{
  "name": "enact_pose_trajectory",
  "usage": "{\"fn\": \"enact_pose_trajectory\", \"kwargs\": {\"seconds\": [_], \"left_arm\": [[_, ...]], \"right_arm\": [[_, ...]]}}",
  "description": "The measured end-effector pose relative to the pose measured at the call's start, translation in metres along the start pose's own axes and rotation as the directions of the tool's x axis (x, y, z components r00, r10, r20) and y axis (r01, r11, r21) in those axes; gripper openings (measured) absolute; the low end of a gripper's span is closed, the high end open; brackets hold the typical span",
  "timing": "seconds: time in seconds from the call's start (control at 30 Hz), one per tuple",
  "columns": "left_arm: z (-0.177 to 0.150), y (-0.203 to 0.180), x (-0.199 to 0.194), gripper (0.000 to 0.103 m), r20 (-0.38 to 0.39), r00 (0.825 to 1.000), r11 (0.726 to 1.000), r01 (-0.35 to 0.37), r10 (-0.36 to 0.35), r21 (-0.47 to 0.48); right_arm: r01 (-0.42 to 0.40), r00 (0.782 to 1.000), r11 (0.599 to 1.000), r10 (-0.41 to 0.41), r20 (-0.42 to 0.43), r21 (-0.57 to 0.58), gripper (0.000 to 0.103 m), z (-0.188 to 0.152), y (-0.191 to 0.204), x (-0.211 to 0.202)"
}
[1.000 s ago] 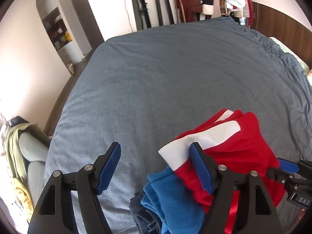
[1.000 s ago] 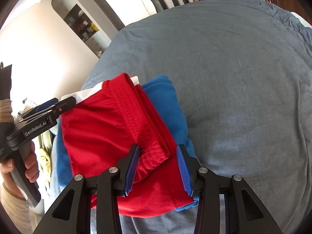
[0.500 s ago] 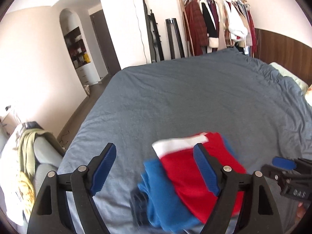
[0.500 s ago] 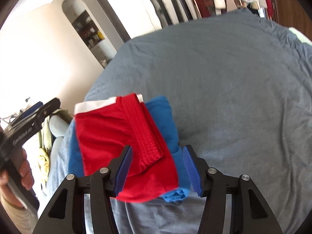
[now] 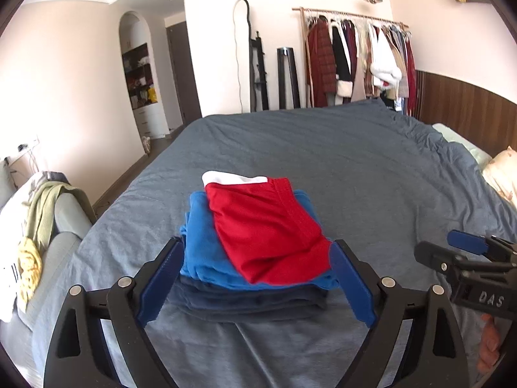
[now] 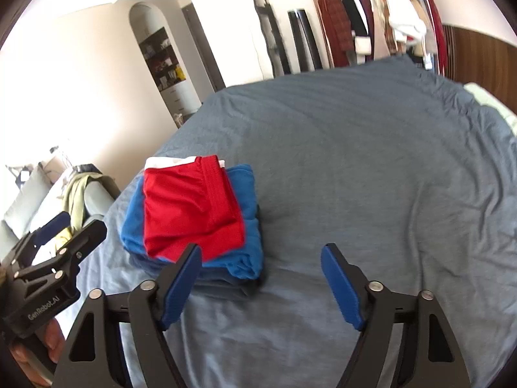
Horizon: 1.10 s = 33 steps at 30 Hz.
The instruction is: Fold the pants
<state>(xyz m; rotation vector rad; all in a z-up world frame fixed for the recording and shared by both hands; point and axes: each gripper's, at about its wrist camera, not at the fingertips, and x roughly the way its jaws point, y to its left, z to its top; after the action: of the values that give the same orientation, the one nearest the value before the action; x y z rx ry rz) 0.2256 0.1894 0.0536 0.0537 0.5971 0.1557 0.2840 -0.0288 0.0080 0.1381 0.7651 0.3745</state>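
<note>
Folded red pants (image 5: 268, 226) with a white band lie on top of a stack: a blue garment (image 5: 200, 242) under them and a dark navy one (image 5: 252, 300) at the bottom, on the grey bed (image 5: 323, 148). My left gripper (image 5: 255, 281) is open and empty, its jaws either side of the stack's near edge, held back from it. My right gripper (image 6: 258, 284) is open and empty, to the right of the stack (image 6: 190, 213). Each gripper shows at the edge of the other's view.
A clothes rack (image 5: 355, 61) with hanging garments stands behind the bed. A grey sofa with clothes (image 5: 42, 226) is at the left. Pillows (image 5: 497, 171) lie at the bed's right end, by a wooden headboard.
Both grippers let go of the red pants, opened wider and drew back and up from the stack. The red pants now lie flat on the blue garment.
</note>
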Motion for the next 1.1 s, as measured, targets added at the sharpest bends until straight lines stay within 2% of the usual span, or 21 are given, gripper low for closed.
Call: {"fn": "enact_pose_trajectory", "kwargs": {"seconds": [0.1,0.3,0.53,0.8,1.0,1.1], "left_arm": [[-0.018,-0.009,-0.008,0.093,0.022,1.0,1.0,-0.008,0.008,0.002],[-0.053,-0.022,-0.017,0.093,0.057,0.998,0.999,-0.034,0.036,-0.038],[-0.098,-0.044,-0.053,0.093,0.084,0.995,0.996,-0.051,0.057,-0.074],[-0.115,-0.054,-0.116,0.098,0.113,0.991,0.995,-0.056,0.065,-0.08],[-0.126,-0.066,-0.154,0.101,0.163,0.984,0.997,-0.068,0.074,-0.045],[-0.13,-0.07,-0.164,0.101,0.164,0.984,0.997,-0.056,0.063,-0.048]], "right_arm": [[0.019,0.999,0.999,-0.017,0.034,-0.044,0.083,-0.015,-0.006,-0.01],[0.026,0.995,0.995,-0.016,0.102,-0.101,0.084,-0.049,-0.021,-0.018],[0.022,0.988,0.991,-0.001,0.157,-0.131,0.084,-0.092,-0.037,-0.038],[0.029,0.982,0.996,-0.012,0.191,-0.084,0.084,-0.124,-0.049,-0.095],[0.037,0.978,0.998,-0.024,0.208,-0.059,0.084,-0.141,-0.051,-0.126],[0.051,0.974,0.997,-0.036,0.223,-0.062,0.084,-0.149,-0.052,-0.139]]}}
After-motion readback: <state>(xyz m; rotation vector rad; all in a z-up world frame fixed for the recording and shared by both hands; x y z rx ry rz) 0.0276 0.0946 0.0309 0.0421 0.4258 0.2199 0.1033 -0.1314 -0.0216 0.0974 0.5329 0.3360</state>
